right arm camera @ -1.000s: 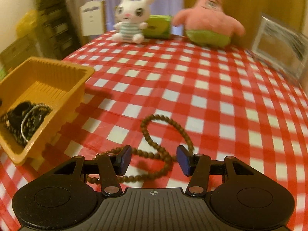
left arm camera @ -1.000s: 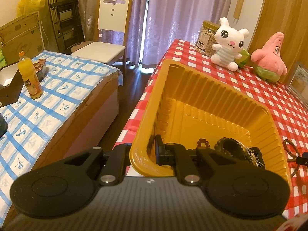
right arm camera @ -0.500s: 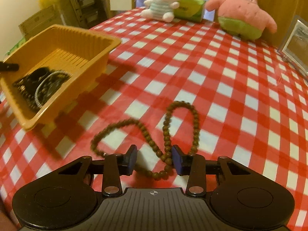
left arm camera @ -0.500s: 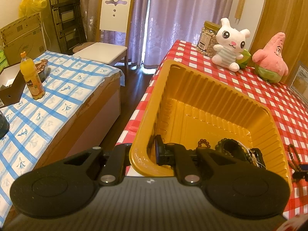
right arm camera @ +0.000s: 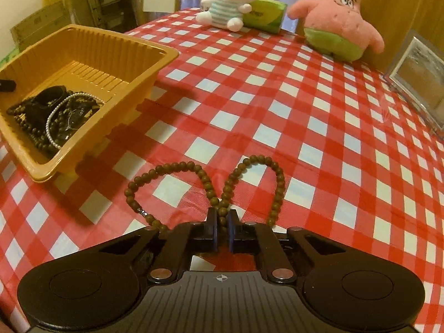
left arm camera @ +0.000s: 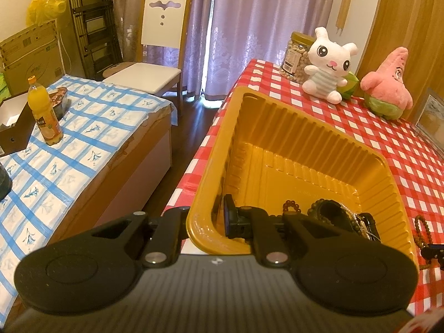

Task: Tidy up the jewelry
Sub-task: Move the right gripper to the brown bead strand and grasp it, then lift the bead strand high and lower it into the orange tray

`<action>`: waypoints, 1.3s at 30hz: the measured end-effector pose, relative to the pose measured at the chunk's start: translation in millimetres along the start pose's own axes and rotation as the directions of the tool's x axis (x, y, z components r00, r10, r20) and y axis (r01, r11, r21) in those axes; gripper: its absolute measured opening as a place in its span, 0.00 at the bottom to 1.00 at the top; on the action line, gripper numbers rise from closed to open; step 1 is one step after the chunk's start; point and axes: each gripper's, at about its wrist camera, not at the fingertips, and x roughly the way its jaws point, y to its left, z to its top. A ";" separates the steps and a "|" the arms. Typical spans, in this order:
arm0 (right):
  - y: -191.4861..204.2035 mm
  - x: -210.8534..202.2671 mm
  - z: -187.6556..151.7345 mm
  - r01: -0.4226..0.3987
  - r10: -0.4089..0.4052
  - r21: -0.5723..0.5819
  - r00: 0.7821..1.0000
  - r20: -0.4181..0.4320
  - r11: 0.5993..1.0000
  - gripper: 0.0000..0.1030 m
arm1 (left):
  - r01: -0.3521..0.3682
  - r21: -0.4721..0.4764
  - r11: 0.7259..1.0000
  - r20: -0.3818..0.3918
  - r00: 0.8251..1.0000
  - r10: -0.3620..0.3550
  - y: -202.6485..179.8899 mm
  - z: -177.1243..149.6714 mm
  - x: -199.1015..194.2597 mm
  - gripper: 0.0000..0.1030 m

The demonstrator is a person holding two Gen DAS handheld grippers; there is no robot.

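My left gripper [left arm camera: 206,219] has its jaws clamped on the near rim of the yellow tray [left arm camera: 305,136], one finger outside, one inside. Dark bead bracelets [left arm camera: 335,216] lie heaped in the tray's near right corner. The tray sits on the red checked table [left arm camera: 388,138], beside a brown bead string [left arm camera: 423,229].

Lilac curtains [left arm camera: 249,27], white chair [left arm camera: 155,52]
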 end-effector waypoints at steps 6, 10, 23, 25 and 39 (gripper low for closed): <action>-0.3 -18.8 6.2 0.001 -0.003 0.044 0.999 0.039 0.999 0.06 | 0.007 0.002 1.000 0.004 1.000 -0.007 -1.9 0.4 -0.7 0.10; -0.4 -37.1 13.2 -0.013 0.007 0.083 0.997 0.077 0.996 0.06 | 0.013 0.008 1.000 0.007 1.000 -0.013 -2.5 0.0 -1.8 0.10; 3.2 -98.1 28.9 -0.048 0.014 0.153 0.976 0.215 0.987 0.06 | 0.034 0.017 0.999 0.017 0.999 -0.035 -2.7 -2.4 -6.4 0.10; 3.3 -107.9 30.4 -0.054 0.014 0.166 0.971 0.238 0.985 0.06 | 0.039 0.016 0.999 0.018 0.999 -0.039 -2.5 -2.8 -6.9 0.10; 3.3 -163.6 42.7 -0.057 -0.025 0.213 0.931 0.364 0.975 0.06 | 0.064 0.030 0.998 0.028 0.998 -0.065 -2.5 -3.7 -10.8 0.10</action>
